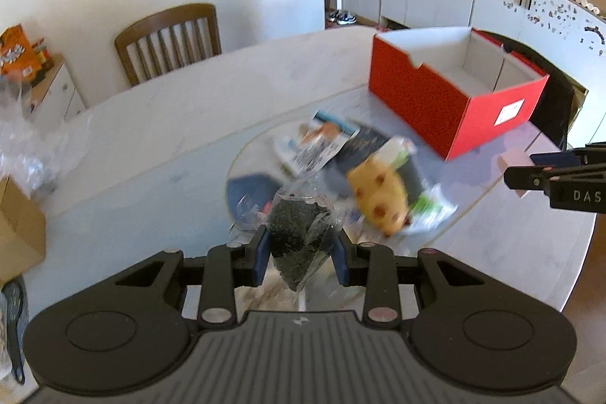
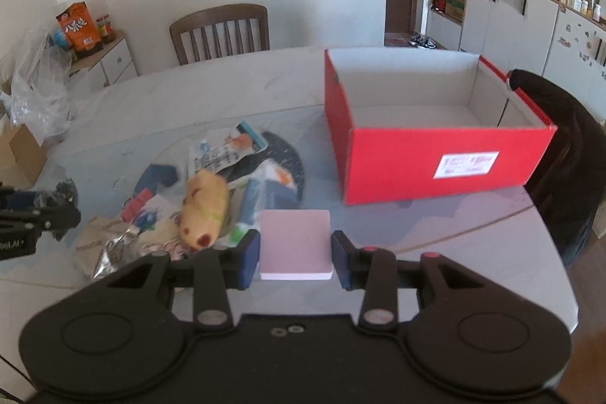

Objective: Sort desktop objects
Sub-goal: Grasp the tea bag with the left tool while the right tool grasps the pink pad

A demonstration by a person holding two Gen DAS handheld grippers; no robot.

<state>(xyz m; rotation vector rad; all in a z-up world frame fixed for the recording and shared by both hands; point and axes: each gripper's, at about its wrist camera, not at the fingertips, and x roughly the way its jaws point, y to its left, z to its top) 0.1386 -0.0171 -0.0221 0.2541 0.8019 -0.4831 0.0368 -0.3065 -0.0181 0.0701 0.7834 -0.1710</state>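
Note:
My left gripper [image 1: 301, 248] is shut on a clear plastic bag of dark granules [image 1: 297, 237], held above the table. My right gripper [image 2: 295, 254] is shut on a pink pad of sticky notes [image 2: 294, 243], also lifted off the table. An open red box [image 2: 435, 154] with a white inside stands at the right, empty as far as I see; it is the red box [image 1: 450, 93] in the left wrist view too. A heap of loose items lies on the round glass turntable [image 1: 246, 154], among them a yellow spotted plush toy [image 2: 202, 211] and printed packets [image 2: 223, 154].
A wooden chair [image 2: 221, 33] stands behind the table's far edge. A crumpled clear bag [image 2: 38, 89] and a cardboard box [image 2: 22, 154] sit at the left. A dark garment [image 2: 564, 154] hangs over a chair behind the red box. Cabinets line the back right wall.

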